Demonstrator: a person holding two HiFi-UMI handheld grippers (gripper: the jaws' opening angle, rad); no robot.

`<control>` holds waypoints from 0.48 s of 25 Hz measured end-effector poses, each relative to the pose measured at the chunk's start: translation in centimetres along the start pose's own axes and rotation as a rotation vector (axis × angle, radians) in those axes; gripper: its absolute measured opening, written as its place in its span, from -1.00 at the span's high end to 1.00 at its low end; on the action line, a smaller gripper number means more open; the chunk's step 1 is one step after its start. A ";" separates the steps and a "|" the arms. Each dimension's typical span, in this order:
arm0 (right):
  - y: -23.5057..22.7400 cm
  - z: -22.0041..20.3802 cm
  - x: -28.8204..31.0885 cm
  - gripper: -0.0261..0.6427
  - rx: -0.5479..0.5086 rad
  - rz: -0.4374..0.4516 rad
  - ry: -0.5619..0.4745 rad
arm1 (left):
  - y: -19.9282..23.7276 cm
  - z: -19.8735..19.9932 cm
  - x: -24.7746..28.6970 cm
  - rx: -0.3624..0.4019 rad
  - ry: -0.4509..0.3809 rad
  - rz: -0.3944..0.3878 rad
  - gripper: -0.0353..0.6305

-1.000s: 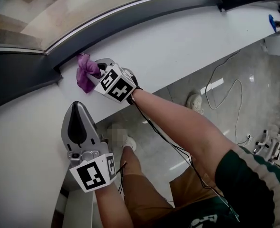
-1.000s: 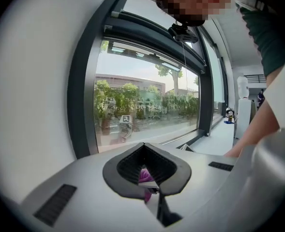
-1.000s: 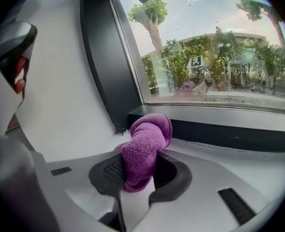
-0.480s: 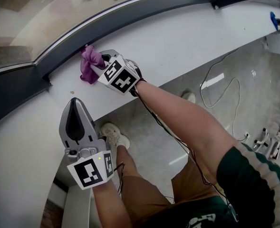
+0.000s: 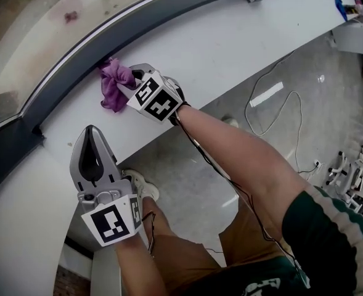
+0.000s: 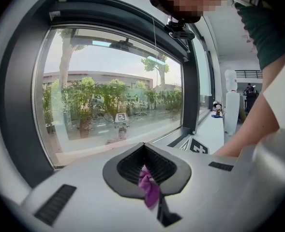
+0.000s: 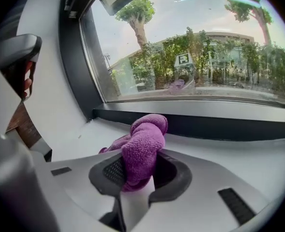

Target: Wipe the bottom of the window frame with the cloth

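Gripping one purple cloth (image 5: pixel 114 85) in your right gripper (image 5: pixel 134 80), you are pressing it against the window frame (image 5: pixel 169 14); your left gripper (image 5: pixel 92 132) is clenching one purple scrap (image 6: pixel 148 190).

The cloth (image 7: pixel 142 144) is nubbly fabric, the sill (image 5: pixel 230 48) smooth, the window frame (image 5: pixel 138 26) matt dark, perhaps metal.

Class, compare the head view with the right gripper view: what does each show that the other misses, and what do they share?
Only the head view shows the person's forearm, a shoe and a cable on the floor. Only the right gripper view shows trees and a building beyond the glass. Both show the right gripper shut on the purple cloth, at the dark bottom frame above the white sill.
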State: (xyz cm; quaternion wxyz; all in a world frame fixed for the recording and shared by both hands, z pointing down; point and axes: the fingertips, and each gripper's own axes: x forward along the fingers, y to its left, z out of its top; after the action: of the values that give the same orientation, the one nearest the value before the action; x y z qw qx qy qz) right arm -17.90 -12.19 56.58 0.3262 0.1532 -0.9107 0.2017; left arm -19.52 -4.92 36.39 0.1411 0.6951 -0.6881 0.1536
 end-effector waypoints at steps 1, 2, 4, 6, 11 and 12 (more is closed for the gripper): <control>-0.7 -0.2 -0.4 0.62 0.005 -0.007 -0.002 | -0.6 0.1 0.4 0.002 -0.002 -0.008 0.88; -1.5 -0.4 -0.9 0.62 0.007 -0.015 -0.003 | -1.2 0.2 0.9 0.004 -0.003 -0.016 0.88; -3.1 -0.8 -1.9 0.62 0.001 -0.031 -0.002 | -2.6 0.3 1.7 0.005 -0.005 -0.031 0.88; -4.9 -1.2 -3.1 0.62 -0.004 -0.043 -0.004 | -4.3 0.4 2.8 0.009 -0.003 -0.043 0.88; -9.9 -3.0 -5.6 0.62 -0.008 -0.069 -0.002 | -9.0 0.9 5.9 0.092 0.005 -0.076 0.88; -10.6 -3.3 -5.9 0.62 -0.013 -0.073 0.000 | -9.7 1.0 6.3 0.104 0.000 -0.083 0.88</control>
State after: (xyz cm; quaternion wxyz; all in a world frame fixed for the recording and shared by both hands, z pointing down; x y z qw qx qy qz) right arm -7.39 -19.03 57.88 0.3344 0.1845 -0.9057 0.1839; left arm -9.79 -10.98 38.22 0.1110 0.7292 -0.6499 0.1830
